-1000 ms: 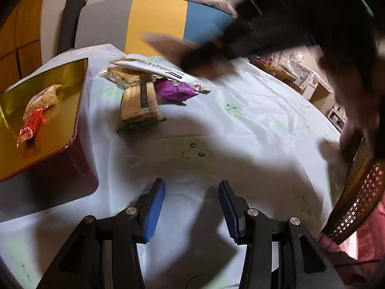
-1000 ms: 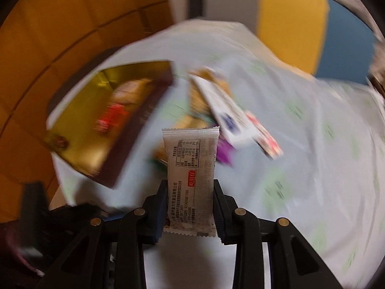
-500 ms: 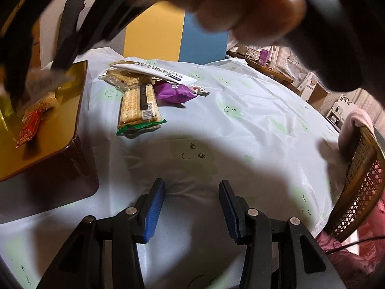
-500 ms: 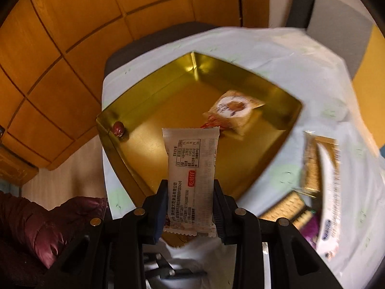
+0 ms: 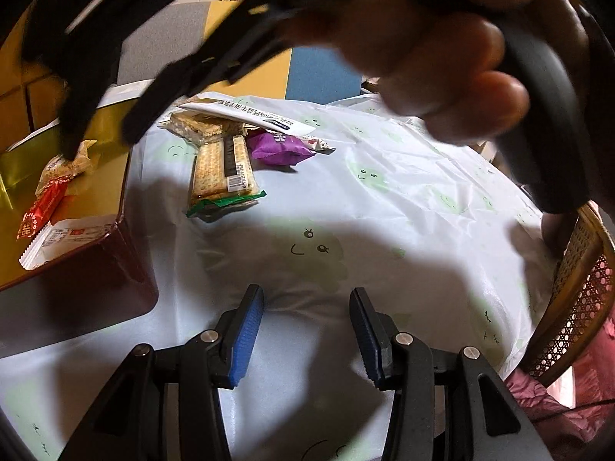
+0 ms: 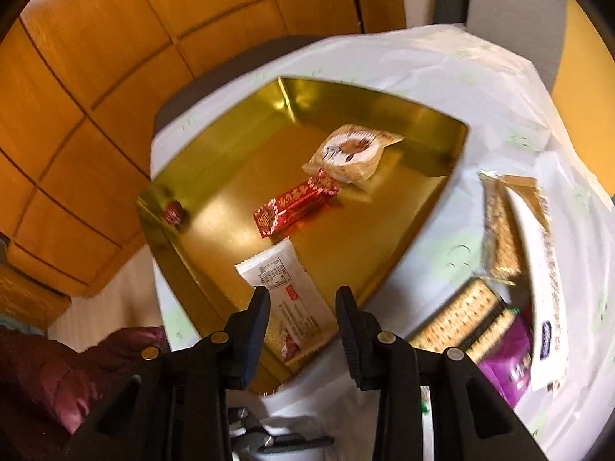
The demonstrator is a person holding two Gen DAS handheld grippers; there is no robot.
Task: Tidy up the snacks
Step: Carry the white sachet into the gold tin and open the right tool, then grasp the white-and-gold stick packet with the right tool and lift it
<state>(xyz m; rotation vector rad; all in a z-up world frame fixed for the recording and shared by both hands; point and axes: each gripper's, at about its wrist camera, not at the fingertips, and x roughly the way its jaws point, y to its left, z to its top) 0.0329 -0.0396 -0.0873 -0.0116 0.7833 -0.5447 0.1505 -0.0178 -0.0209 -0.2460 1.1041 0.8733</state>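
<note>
A gold tray [image 6: 230, 176] holds a white snack packet [image 6: 296, 299], a red packet [image 6: 296, 205] and a beige round-cookie packet [image 6: 351, 153]. My right gripper [image 6: 301, 307] is open just above the white packet, which lies flat near the tray's near corner. My left gripper [image 5: 303, 319] is open and empty over the tablecloth. In the left wrist view the tray [image 5: 100, 192] is at left, the white packet [image 5: 65, 238] in it. Loose snacks lie on the cloth: a cracker pack [image 5: 223, 169], a purple packet [image 5: 280, 146], a long white packet [image 5: 250, 115].
The right hand and its gripper body [image 5: 423, 50] fill the top of the left wrist view. A wicker chair [image 5: 576, 299] stands at right. A dark red garment [image 6: 57, 376] lies beside the table. Wood panelling [image 6: 96, 57] is behind the tray.
My right gripper carried the white packet over the tray, opened, and the packet now lies in the tray. The left gripper has not moved.
</note>
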